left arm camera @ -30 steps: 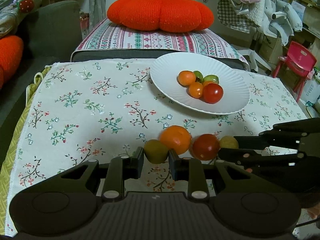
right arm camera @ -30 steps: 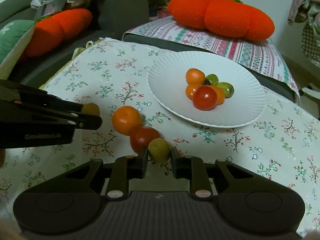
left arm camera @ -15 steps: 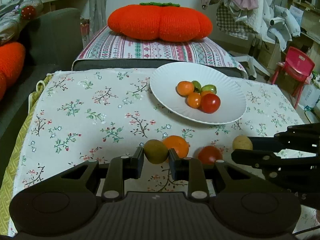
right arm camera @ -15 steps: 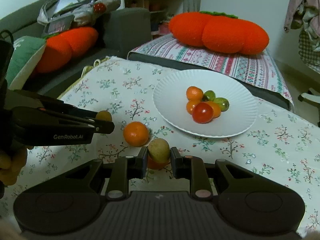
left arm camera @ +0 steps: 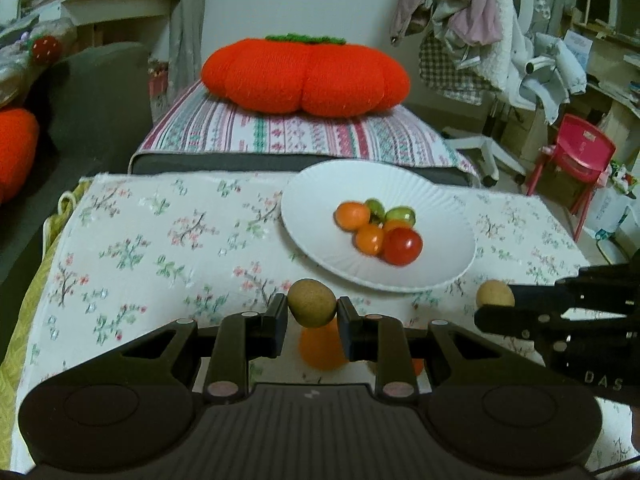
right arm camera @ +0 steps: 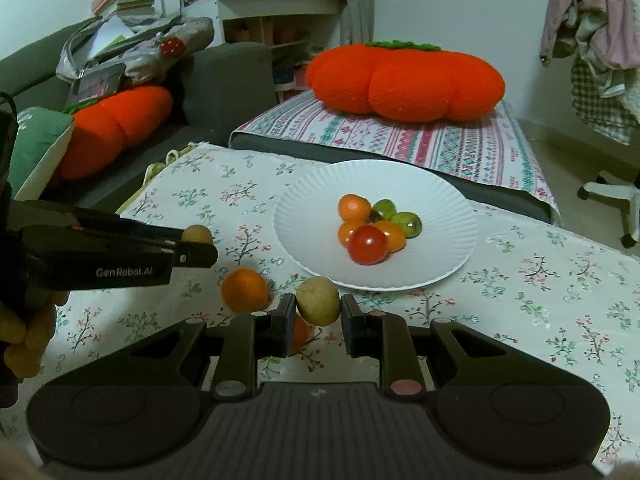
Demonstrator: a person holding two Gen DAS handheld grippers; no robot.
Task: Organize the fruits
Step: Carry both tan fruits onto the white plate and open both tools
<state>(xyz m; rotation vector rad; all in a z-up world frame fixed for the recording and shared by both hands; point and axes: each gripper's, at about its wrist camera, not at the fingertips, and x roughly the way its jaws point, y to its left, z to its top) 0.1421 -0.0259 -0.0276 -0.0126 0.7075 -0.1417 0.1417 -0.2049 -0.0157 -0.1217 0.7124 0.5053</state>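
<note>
Grippers, left gripper [left arm camera: 312, 310] and right gripper [right arm camera: 318, 308], tilt downward, each pinching 1 fruit.

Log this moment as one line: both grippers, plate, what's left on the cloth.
left gripper: shut on brown fruit | right gripper: shut on tan fruit | plate: six fruits | cloth: orange, red fruit partly hidden

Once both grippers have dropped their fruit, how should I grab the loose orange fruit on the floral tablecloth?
Grip the round orange fruit across its widest middle, coming down from above and from the near side. It is a smooth ball lying free on the floral tablecloth, so an off-centre pinch would likely squirt it away. A red fruit lies close on its right, so set the fingers near-and-far rather than left-and-right.
</note>
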